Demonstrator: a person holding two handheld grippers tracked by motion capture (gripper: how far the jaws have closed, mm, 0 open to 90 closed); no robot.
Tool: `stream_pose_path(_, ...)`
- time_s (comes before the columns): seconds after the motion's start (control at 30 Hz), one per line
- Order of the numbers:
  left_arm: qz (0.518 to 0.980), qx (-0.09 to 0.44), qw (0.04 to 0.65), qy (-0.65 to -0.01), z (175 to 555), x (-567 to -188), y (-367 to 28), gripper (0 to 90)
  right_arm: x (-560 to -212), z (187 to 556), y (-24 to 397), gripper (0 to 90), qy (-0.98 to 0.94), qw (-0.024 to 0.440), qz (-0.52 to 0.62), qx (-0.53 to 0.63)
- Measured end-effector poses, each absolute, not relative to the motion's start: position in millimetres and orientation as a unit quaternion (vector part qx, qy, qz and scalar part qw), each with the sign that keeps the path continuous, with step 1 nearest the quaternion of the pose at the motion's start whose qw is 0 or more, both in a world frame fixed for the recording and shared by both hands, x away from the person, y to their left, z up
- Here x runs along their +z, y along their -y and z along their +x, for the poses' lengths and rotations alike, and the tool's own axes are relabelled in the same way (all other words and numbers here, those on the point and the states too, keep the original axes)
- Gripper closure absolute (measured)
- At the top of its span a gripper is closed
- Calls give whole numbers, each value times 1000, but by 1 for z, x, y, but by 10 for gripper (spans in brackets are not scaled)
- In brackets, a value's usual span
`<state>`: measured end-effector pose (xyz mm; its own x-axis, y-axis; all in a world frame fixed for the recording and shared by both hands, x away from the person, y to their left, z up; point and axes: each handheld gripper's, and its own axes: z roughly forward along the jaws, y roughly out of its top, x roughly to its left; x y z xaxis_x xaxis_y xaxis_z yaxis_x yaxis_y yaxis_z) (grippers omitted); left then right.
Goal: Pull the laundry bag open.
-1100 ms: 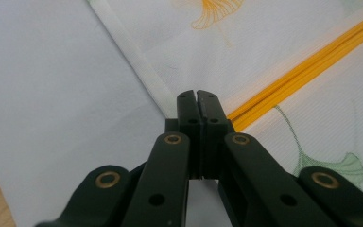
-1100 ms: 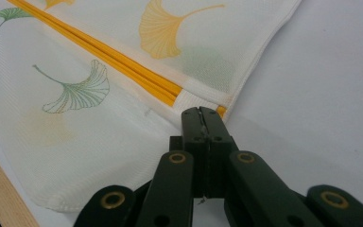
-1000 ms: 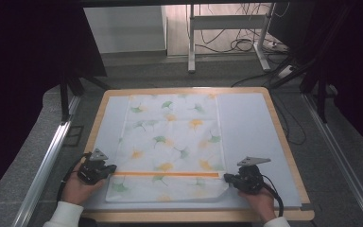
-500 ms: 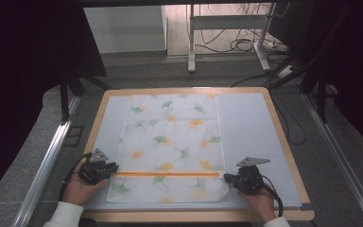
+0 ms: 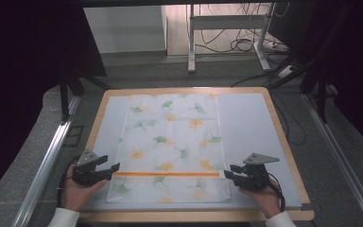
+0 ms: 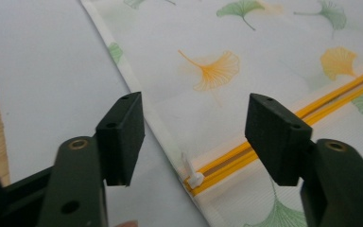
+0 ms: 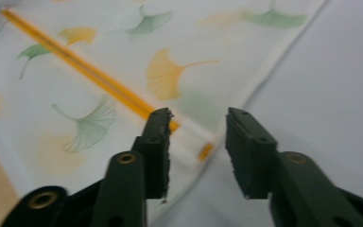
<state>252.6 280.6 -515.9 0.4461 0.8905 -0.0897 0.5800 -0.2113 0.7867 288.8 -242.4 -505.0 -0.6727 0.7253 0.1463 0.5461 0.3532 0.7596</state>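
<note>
1 leaf-print pillowcase [image 5: 170, 146], 1 orange zipper [image 5: 165, 174], 2 claws: left claw [image 5: 115, 167], right claw [image 5: 229, 171].

Grey carpet floor [image 5: 38, 142] is surrounding the wood-rimmed table [image 5: 283, 142]; cables [image 5: 236, 45] are trailing beneath a white metal stand [image 5: 227, 23]; dark curtains [image 5: 23, 71] are flanking both sides

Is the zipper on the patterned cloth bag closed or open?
Closed. On the bag, the orange zipper runs as one unbroken line, its white pull at the left end.
</note>
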Motion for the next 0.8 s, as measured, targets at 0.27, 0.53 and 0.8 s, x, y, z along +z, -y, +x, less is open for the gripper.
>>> stream_pose_path(0.27, 731, 196, 403, -514, 245, -520, -294, 331, -503, 303, 279, 466, -795, 146, 408, 423)
stream_pose_path(0.53, 737, 204, 391, -511, 246, -524, -294, 316, -507, 308, 289, 429, -795, 154, 420, 410)
stream_pose_path(0.8, 745, 206, 381, -508, 249, -527, -294, 302, -508, 306, 285, 411, -805, 158, 410, 399)
